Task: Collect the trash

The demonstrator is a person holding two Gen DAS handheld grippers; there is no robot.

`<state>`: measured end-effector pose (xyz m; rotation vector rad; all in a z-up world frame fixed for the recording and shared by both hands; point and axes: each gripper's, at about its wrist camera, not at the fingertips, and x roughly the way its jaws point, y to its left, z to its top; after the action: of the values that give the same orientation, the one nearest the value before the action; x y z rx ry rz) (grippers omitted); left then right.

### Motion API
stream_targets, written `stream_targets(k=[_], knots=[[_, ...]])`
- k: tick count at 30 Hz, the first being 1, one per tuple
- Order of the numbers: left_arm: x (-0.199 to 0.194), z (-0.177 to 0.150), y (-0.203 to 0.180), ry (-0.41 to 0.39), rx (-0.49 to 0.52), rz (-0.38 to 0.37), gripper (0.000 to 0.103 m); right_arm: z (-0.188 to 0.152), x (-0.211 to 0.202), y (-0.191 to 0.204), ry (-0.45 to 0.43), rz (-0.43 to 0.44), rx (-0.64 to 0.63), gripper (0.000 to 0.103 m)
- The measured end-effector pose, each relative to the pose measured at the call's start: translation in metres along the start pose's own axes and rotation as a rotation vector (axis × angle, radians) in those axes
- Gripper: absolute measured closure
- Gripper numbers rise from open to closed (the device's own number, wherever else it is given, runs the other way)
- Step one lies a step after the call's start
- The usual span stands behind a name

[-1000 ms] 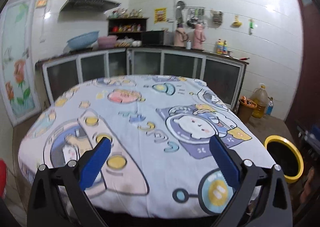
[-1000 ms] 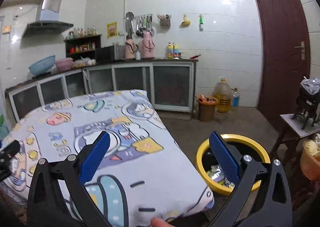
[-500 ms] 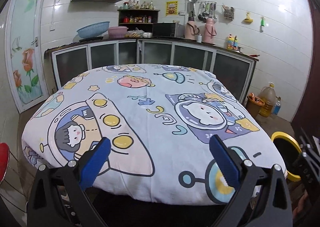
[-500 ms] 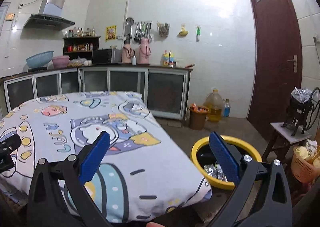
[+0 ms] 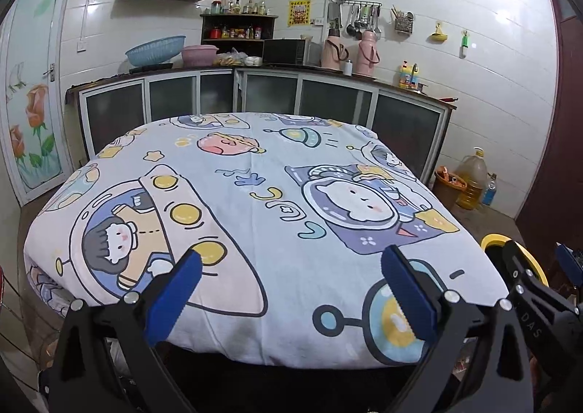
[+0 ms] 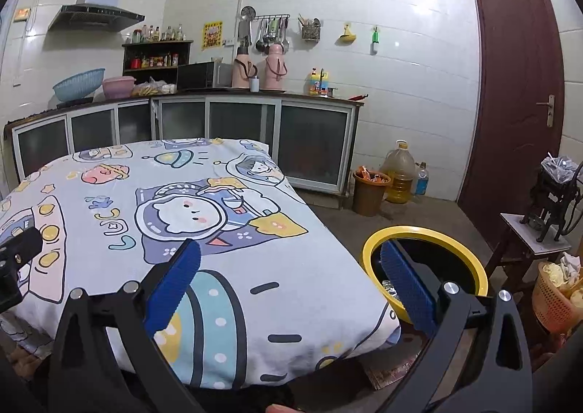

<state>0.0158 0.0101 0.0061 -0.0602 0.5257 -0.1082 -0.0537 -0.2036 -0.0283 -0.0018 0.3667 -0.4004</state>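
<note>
A yellow-rimmed black bin [image 6: 424, 232] stands on the floor right of the table, with shiny crumpled trash [image 6: 390, 287] inside; its rim also shows in the left wrist view [image 5: 492, 240]. The table carries a cartoon-print cloth [image 5: 255, 201], also in the right wrist view [image 6: 109, 194], with no loose trash on it. My left gripper [image 5: 289, 283] is open and empty, held before the table's near edge. My right gripper [image 6: 289, 282] is open and empty, near the table's right corner beside the bin, and shows in the left wrist view [image 5: 539, 289].
Kitchen cabinets [image 5: 328, 99] run along the back wall. A brown bucket [image 6: 370, 192], an oil jug [image 6: 399, 172] and a bottle stand by the wall. A small wooden stool [image 6: 528, 242] and an orange basket [image 6: 557, 300] sit right, near a dark red door [image 6: 517, 85].
Both grippers have drawn back and risen from the table, so more of the cloth and room shows. Both stay open and empty. The right gripper now shows in the left wrist view.
</note>
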Motion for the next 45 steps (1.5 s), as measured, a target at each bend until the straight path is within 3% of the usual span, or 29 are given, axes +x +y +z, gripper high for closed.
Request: stream_targets(k=[45], knots=[[0.0018,0.0035,-0.0005,0.002,0.005,-0.009,0.008,-0.0032,0.0103,-0.0001,0.038,-0.018,-0.008,0.008]])
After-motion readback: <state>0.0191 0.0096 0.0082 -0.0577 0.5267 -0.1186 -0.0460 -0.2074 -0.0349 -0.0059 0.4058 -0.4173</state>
